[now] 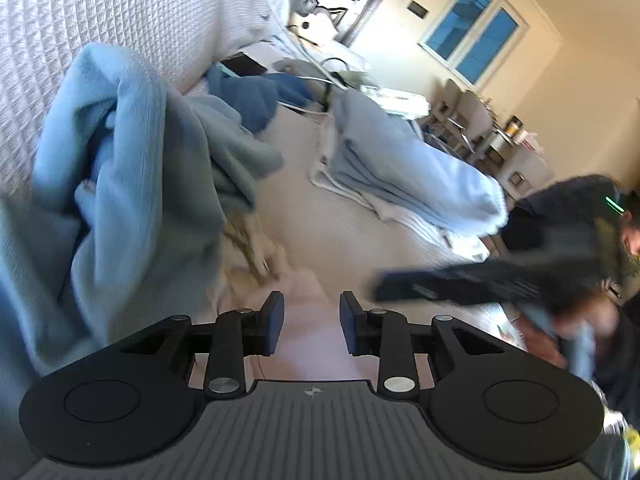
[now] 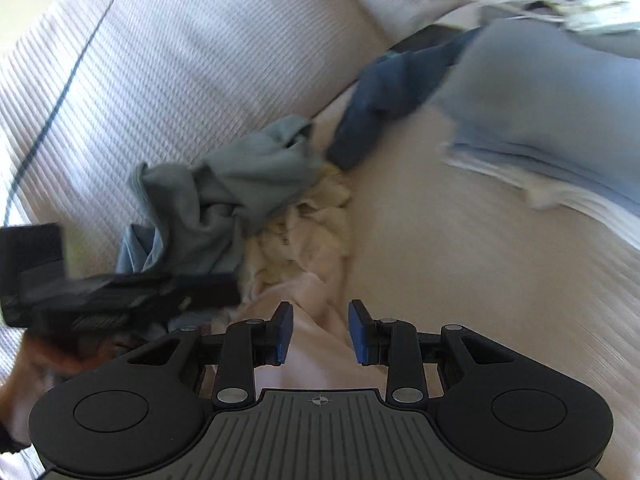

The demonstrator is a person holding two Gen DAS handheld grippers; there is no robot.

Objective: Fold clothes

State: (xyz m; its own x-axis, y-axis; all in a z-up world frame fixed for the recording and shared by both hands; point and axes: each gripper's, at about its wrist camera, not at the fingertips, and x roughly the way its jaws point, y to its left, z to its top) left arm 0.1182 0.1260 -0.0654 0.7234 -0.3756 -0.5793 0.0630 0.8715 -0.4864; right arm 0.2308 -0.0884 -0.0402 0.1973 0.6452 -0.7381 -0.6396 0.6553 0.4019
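Both our grippers, left [image 1: 311, 322] and right [image 2: 320, 330], gape empty over a pale pink garment [image 2: 316, 344] on the bed [image 2: 460, 280], beside crumpled grey-blue clothes [image 2: 224, 196].

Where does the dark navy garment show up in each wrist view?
Left wrist: the dark navy garment lies upper centre, against the sofa back.
Right wrist: the dark navy garment lies upper right of centre, beside the crumpled grey-blue garment.
Shared landmark: the folded light blue stack.
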